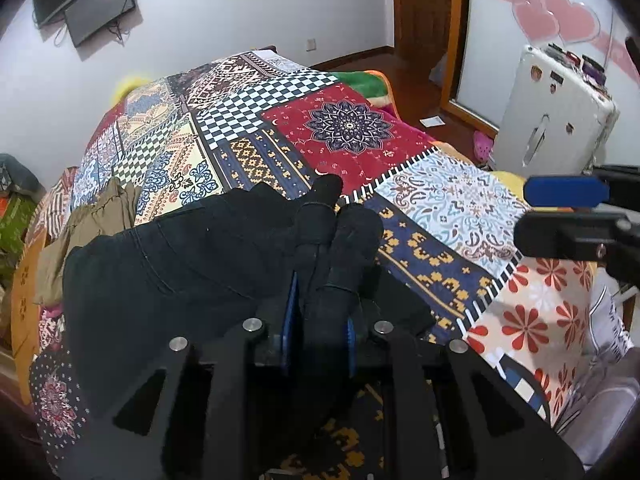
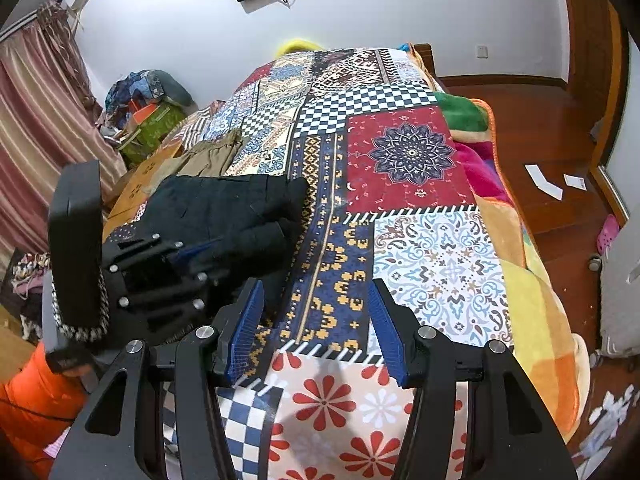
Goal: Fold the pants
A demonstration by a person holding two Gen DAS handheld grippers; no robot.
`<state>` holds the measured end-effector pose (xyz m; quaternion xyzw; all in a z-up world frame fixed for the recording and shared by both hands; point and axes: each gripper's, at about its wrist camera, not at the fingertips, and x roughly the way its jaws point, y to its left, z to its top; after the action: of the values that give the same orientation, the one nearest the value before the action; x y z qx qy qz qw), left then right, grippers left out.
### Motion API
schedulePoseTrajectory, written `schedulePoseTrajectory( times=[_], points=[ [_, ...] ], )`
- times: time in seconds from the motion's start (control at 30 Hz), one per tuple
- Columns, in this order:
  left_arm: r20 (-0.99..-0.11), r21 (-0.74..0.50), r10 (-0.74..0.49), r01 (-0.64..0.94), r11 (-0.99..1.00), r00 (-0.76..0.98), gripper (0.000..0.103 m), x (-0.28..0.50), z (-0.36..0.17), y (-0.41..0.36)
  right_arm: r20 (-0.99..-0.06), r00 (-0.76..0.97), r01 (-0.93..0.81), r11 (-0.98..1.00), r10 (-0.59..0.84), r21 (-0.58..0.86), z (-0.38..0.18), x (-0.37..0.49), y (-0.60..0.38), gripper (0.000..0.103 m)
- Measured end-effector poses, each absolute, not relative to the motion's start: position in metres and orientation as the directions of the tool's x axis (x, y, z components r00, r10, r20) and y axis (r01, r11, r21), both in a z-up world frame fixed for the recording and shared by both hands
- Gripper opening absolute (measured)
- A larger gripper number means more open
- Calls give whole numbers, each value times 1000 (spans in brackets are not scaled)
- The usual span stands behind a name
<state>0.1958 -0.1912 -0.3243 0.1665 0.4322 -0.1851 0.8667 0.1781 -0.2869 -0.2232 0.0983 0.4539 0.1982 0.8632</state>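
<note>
The black pants (image 1: 180, 248) lie bunched on the left part of the patchwork bedspread (image 1: 448, 200). My left gripper (image 1: 320, 280) is shut on a thick fold of them, and the cloth covers most of its blue pads. From the right wrist view the pants (image 2: 224, 208) and the left gripper (image 2: 160, 272) sit at the left. My right gripper (image 2: 314, 292) stands open above the bedspread (image 2: 432, 248) near the bed's front edge, with nothing between its blue pads. It is apart from the pants, to their right. Its fingers (image 1: 564, 191) show at the right edge of the left wrist view.
A khaki garment (image 1: 100, 216) (image 2: 212, 152) lies just beyond the pants. A white suitcase (image 1: 556, 120) stands on the wooden floor right of the bed. Boxes and piled cloth (image 2: 148, 120) crowd the bed's left side. Papers (image 2: 544, 182) lie on the floor.
</note>
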Motion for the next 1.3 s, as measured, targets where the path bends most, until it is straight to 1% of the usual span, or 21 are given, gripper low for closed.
schedulePoseTrajectory(
  times=[0.07, 0.13, 0.2, 0.43, 0.47, 0.53, 0.6, 0.73, 0.87, 0.97, 1.07, 1.13, 1.23, 1.3],
  points=[
    [-816, 112, -186, 466, 878, 547, 29, 198, -324, -188, -739, 512, -257, 899, 438, 354, -222, 178, -285, 51],
    [-826, 46, -235, 476, 878, 513, 49, 196, -320, -181, -736, 514, -262, 898, 441, 355, -221, 177, -283, 51],
    [-822, 11, -266, 482, 876, 503, 54, 195, -315, -178, -734, 516, -269, 897, 442, 351, -219, 178, -281, 51],
    [-783, -58, -310, 433, 900, 539, 57, 181, -279, -142, -716, 527, -295, 889, 458, 350, -207, 180, -274, 51],
    [-774, -61, -307, 417, 907, 554, 58, 181, -274, -134, -712, 530, -305, 887, 461, 346, -205, 182, -270, 51],
    [-755, -64, -287, 369, 927, 590, 64, 181, -264, -113, -708, 530, -323, 883, 466, 339, -202, 185, -262, 51],
    [-749, -74, -261, 315, 946, 608, 65, 187, -262, -91, -706, 526, -342, 878, 475, 335, -201, 191, -252, 51],
    [-778, -103, -204, 201, 974, 595, 65, 200, -273, -53, -713, 494, -362, 864, 497, 350, -210, 199, -235, 51],
    [-805, -79, -141, 132, 988, 576, 65, 204, -293, -33, -753, 418, -355, 854, 509, 380, -231, 203, -222, 51],
    [-824, -94, -145, 121, 988, 548, 66, 203, -315, -25, -784, 379, -351, 860, 492, 370, -242, 202, -216, 51],
    [-834, -106, -149, 111, 988, 530, 67, 205, -335, -22, -785, 352, -356, 849, 509, 391, -247, 198, -213, 51],
    [-834, -120, -154, 98, 988, 530, 70, 204, -345, -20, -783, 340, -356, 842, 521, 405, -249, 197, -211, 52],
    [-821, -140, -166, 90, 986, 547, 71, 201, -349, -17, -783, 335, -346, 841, 525, 416, -252, 201, -207, 53],
    [-816, -144, -170, 91, 985, 552, 71, 199, -350, -16, -767, 331, -334, 828, 550, 450, -253, 207, -206, 53]
  ],
)
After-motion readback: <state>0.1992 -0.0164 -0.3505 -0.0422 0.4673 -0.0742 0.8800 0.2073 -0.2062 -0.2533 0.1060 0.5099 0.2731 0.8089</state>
